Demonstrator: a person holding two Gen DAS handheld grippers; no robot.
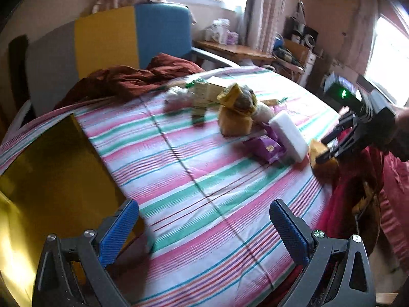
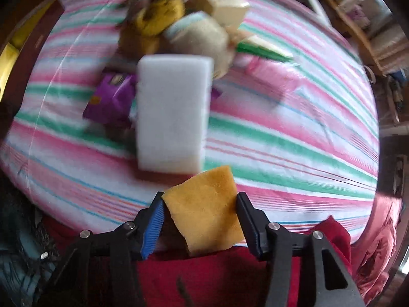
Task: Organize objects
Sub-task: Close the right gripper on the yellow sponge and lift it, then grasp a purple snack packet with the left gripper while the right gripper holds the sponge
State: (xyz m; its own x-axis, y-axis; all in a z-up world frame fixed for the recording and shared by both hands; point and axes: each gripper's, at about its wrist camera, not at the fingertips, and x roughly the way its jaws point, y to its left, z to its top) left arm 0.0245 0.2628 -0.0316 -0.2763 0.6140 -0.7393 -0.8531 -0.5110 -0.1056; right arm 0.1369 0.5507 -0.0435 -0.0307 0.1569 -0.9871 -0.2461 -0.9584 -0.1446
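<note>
The right tool (image 2: 199,220) holds a yellow sponge (image 2: 207,207) between its two fingers, at the near edge of the bed (image 2: 294,133), which is covered in a striped sheet. The left wrist view shows the same grip from the side, the sponge (image 1: 322,156) at the bed's right edge. Just beyond the sponge lies a white foam block (image 2: 173,112), resting partly on a purple packet (image 2: 110,97). Farther off sits a loose heap: a yellow bag (image 2: 153,18), a pale cardboard box (image 2: 222,0) and a beige soft bundle (image 2: 202,38), all touching or overlapping; blur hides the finer detail.

The left tool (image 1: 204,230) hangs over the bare middle of the sheet with its fingers wide apart and nothing between them. A yellow box (image 1: 51,168) stands open at the left side of the bed, near this tool.

The step in hand looks like the pick-up of the sponge, with the rest of the heap not yet sorted. The next move likely calls for lifting the sponge clear of the foam block without dragging it, then carrying it across to the yellow box, if that is the intended place. The soft sponge may flex in the grip.
</note>
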